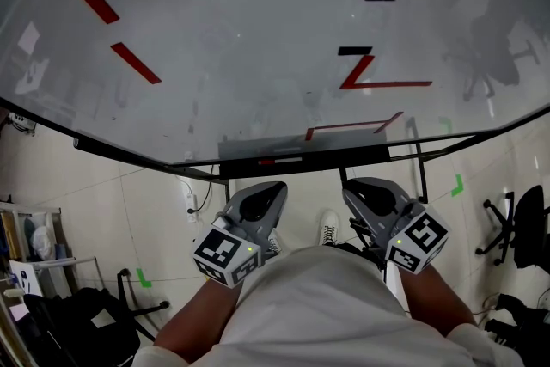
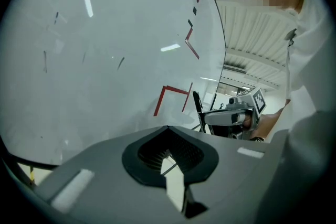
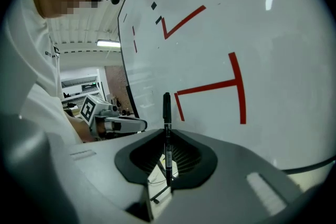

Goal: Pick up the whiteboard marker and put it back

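Note:
A black whiteboard marker (image 3: pixel 167 128) stands upright between the jaws of my right gripper (image 3: pixel 167 132), which is shut on its lower barrel; the capped end points up toward the whiteboard (image 3: pixel 252 34). From the left gripper view, the same marker (image 2: pixel 197 106) sticks up from the right gripper (image 2: pixel 231 117). My left gripper (image 2: pixel 168 129) is shut with nothing in it. In the head view both grippers, left (image 1: pixel 273 189) and right (image 1: pixel 352 187), hang side by side just below the whiteboard's tray (image 1: pixel 344 154). The board (image 1: pixel 258 39) carries red and black marks.
A small red-and-white item (image 1: pixel 279 160) lies on the tray. The board's black frame and stand legs (image 1: pixel 420 163) run below it. An office chair (image 1: pixel 520 228) stands at the right, and a cart (image 1: pixel 34 253) and a black chair base at the lower left. Green tape marks (image 1: pixel 458 183) dot the tiled floor.

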The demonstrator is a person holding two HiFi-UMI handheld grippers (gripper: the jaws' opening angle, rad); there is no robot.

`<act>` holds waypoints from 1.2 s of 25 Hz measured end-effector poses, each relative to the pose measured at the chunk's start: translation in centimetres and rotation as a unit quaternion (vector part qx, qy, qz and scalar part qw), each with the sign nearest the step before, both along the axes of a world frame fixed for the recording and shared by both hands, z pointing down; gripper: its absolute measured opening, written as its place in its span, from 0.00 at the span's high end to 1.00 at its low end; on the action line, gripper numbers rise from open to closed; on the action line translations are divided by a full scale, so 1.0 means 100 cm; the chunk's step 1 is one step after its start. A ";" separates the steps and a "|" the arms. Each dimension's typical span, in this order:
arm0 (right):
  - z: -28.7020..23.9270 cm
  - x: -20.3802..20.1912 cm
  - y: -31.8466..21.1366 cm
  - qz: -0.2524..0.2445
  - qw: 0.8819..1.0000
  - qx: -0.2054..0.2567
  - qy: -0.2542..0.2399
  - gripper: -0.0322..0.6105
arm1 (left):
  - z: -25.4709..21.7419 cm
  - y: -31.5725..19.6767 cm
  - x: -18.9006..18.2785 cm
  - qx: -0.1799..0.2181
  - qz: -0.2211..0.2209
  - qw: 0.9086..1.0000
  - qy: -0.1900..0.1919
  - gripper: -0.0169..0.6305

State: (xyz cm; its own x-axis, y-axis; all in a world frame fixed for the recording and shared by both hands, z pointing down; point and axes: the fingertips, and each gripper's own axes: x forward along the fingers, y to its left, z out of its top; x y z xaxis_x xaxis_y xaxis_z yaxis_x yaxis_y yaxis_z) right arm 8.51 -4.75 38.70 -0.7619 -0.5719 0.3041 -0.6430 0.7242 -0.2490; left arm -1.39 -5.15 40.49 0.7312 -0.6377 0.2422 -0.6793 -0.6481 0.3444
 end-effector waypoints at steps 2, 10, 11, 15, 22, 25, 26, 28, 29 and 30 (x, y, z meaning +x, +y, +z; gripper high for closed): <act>-0.002 -0.001 0.005 -0.001 1.000 -0.002 -0.009 0.89 | 0.000 0.001 0.000 0.001 0.001 1.000 -0.002 0.95; 0.002 -0.001 0.008 -0.001 1.000 -0.006 -0.007 0.89 | -0.002 0.001 0.001 0.006 0.003 1.000 -0.005 0.95; 0.002 -0.001 0.008 -0.001 1.000 -0.005 -0.006 0.89 | -0.002 0.001 0.001 0.007 0.004 1.000 -0.006 0.95; 0.003 -0.003 0.008 -0.003 1.000 -0.002 0.000 0.89 | 0.000 0.003 0.003 0.005 0.009 1.000 -0.011 0.95; 0.009 -0.001 0.005 0.004 1.000 -0.011 0.008 0.89 | -0.001 0.005 0.006 0.011 0.017 1.000 -0.013 0.95; 0.009 -0.001 0.006 0.002 1.000 -0.010 0.007 0.89 | -0.002 0.003 0.004 0.013 0.011 1.000 -0.013 0.95; 0.009 -0.002 0.006 0.001 1.000 -0.010 0.007 0.89 | -0.001 0.003 0.004 0.013 0.010 1.000 -0.013 0.95; 0.009 -0.002 0.006 0.001 1.000 -0.011 0.008 0.89 | -0.001 0.003 0.004 0.013 0.009 1.000 -0.013 0.95; 0.009 -0.002 0.006 0.000 1.000 -0.011 0.008 0.89 | -0.001 0.003 0.004 0.012 0.010 1.000 -0.013 0.95; 0.009 -0.003 0.006 0.000 1.000 -0.011 0.008 0.89 | -0.001 0.003 0.005 0.012 0.011 1.000 -0.014 0.95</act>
